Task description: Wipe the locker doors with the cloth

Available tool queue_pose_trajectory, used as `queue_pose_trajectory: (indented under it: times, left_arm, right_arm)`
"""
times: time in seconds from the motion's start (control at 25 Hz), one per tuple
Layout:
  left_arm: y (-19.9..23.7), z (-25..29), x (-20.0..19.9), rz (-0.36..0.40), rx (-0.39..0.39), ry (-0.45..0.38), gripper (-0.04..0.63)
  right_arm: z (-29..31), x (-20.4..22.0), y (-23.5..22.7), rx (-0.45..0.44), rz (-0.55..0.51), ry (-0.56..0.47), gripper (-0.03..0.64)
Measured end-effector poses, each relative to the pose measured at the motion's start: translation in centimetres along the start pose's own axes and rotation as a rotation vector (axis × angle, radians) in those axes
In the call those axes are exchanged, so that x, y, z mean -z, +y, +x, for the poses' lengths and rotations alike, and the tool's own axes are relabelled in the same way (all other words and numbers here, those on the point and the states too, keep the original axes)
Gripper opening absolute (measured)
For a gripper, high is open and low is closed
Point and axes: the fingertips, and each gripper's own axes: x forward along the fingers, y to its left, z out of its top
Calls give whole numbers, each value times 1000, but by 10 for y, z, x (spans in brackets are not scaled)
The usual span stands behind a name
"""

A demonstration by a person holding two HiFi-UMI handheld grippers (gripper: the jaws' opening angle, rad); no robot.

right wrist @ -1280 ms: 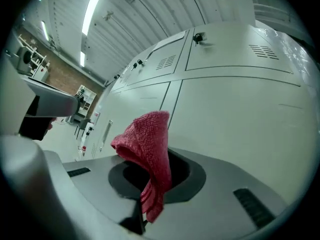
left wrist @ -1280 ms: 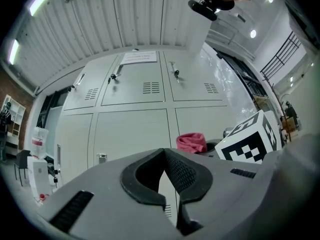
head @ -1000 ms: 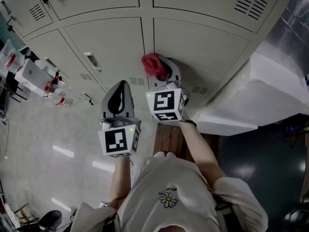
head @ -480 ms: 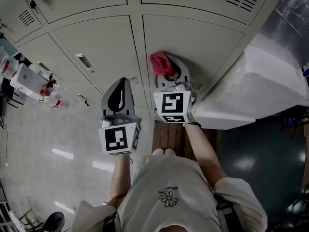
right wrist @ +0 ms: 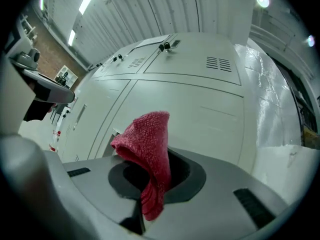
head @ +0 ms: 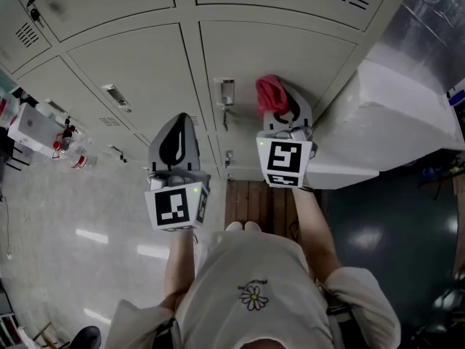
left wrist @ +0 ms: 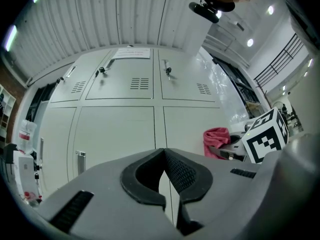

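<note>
Right claw (right wrist: 152,179) pinches bunched red cloth (right wrist: 147,139), nubby terry weave, before smooth pale metal locker door (head: 290,49). Left claw (left wrist: 164,154) tips together, empty.

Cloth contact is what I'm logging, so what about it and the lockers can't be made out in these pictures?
Whether the cloth touches the locker door: the right gripper view gives no depth, and the head view looks from behind the right tool.
The cloth's clamped part: hidden between that tool's jaws.
Notice on the top locker, left gripper view: print too small.
</note>
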Motion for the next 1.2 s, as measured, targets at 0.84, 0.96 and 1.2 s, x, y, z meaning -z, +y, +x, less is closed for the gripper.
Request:
queue_pose_trajectory:
  times: [0.84, 0.96, 1.2]
  left_arm:
    - [-20, 4, -16, 17, 53, -57, 17]
    - [-17, 1, -14, 14, 43, -51, 17]
    - [-9, -4, -7, 8, 16, -29, 17]
  right_arm:
    - [-43, 46, -120, 316, 32, 119, 29]
    - [-43, 46, -121, 324, 38, 125, 29]
    - [-54, 13, -67, 123, 45, -75, 29]
